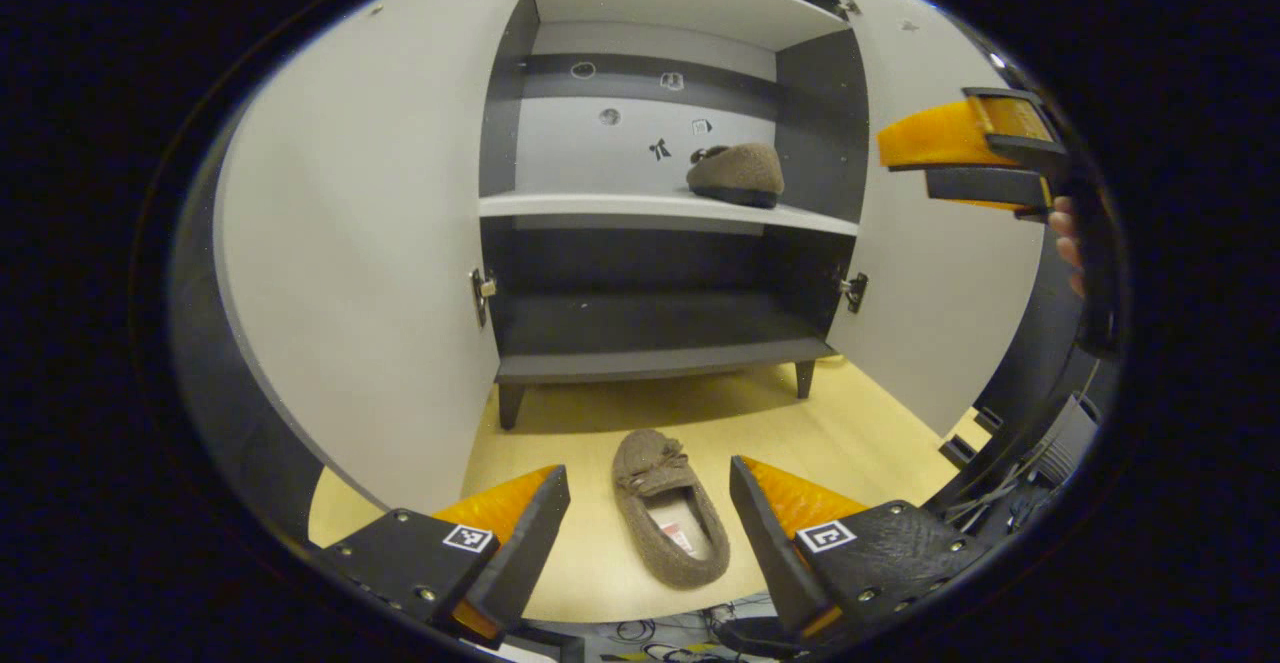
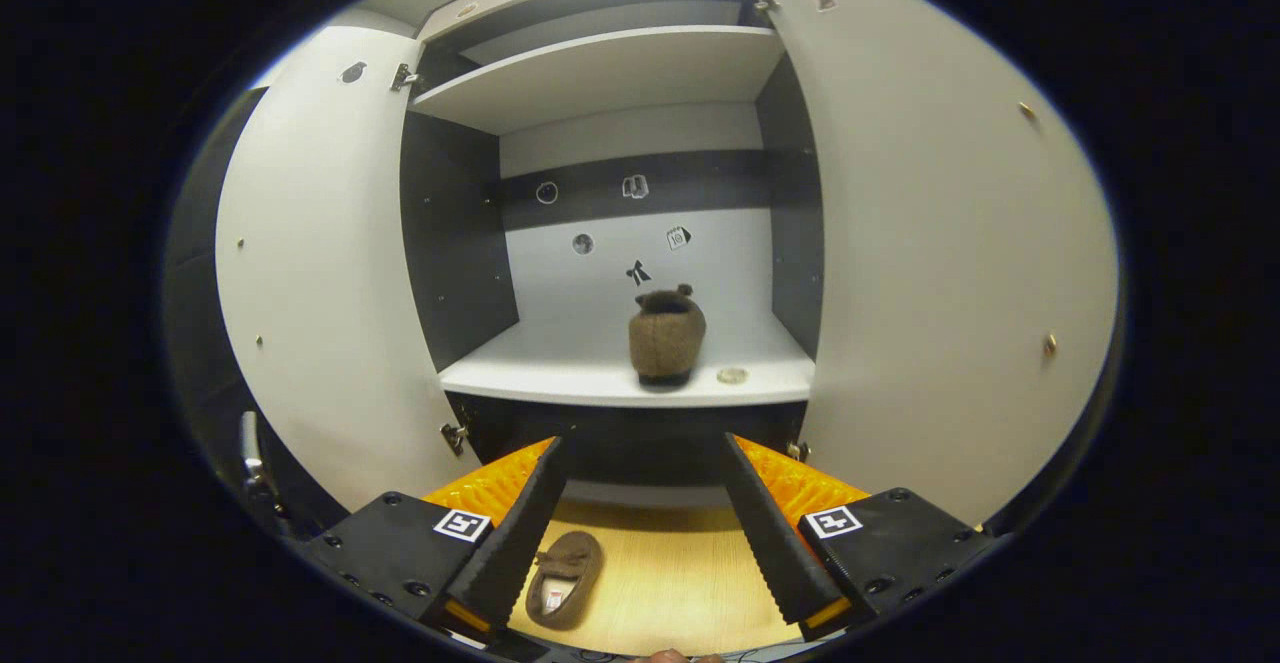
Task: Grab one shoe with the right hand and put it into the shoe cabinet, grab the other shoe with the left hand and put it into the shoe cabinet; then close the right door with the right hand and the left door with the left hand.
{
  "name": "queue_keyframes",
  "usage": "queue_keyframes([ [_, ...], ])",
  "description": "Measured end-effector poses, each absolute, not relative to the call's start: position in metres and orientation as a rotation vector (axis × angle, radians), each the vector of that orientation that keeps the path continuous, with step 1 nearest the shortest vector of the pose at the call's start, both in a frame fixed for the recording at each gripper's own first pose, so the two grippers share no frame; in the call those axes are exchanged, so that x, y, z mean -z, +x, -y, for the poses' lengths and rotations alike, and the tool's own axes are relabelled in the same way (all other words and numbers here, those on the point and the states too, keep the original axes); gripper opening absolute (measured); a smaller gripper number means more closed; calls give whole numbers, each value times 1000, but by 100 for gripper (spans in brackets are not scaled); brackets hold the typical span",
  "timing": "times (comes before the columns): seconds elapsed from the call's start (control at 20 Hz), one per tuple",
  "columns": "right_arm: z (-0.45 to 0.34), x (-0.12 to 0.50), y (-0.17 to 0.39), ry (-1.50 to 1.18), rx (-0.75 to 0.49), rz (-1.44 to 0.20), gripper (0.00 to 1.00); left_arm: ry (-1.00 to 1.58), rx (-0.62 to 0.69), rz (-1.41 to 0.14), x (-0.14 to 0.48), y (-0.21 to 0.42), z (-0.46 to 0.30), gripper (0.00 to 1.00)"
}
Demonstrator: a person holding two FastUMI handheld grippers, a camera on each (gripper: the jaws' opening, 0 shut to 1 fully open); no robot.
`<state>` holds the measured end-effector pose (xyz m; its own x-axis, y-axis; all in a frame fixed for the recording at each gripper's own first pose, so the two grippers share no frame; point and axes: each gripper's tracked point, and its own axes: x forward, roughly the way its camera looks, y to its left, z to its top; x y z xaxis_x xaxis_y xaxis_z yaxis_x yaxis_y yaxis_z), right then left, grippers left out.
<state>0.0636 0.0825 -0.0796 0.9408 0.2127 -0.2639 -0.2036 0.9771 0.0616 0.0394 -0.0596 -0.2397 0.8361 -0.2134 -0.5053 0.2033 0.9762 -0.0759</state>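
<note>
fuzzy brown slipper [image 1: 668, 508] on wood floor [image 1: 860, 433], left gripper [image 1: 650, 533] spread.

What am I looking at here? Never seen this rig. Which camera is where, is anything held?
A person holds a two-finger gripper in each hand; a fisheye camera rides on each. In the left gripper view, the left gripper is open above the shoe on the floor, holding nothing. The right gripper is open and empty, facing the shoe cabinet; it also shows in the left gripper view. One shoe on the shelf is already inside. The left door and right door stand open.
</note>
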Motion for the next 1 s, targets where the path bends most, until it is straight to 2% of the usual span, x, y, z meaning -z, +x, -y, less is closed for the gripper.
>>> queue_keyframes([
  [0.05,-79,89,52,44,-203,-284,98,-26,240,-554,246,41,62,93],
  [0.15,-70,104,30,43,-183,-296,98,-21,274,-602,264,45,69,93],
  [0.2,-65,111,19,36,-174,-297,99,-10,279,-637,277,47,72,89],
  [0.25,-58,114,9,26,-163,-291,99,0,283,-669,289,48,72,98],
  [0.35,-37,121,-11,-11,-127,-282,99,26,257,-742,319,53,66,89],
  [0.4,-23,125,-19,-26,-93,-281,99,36,248,-780,338,52,64,94],
  [0.55,24,134,-48,-5,31,-294,99,64,234,-867,375,51,56,94],
  [0.6,41,140,-58,4,79,-305,99,61,238,-882,378,51,56,99],
  [0.65,59,145,-67,9,128,-321,99,54,239,-887,377,53,55,91],
  [0.7,74,149,-76,16,174,-340,99,42,242,-891,376,52,57,91],
  [0.75,90,151,-87,25,218,-354,99,17,256,-901,376,53,60,99],
  [0.95,147,154,-121,42,374,-387,99,-84,240,-921,378,60,64,61],
  [1.0,158,156,-127,54,404,-395,99,-116,230,-936,379,60,64,60],
])
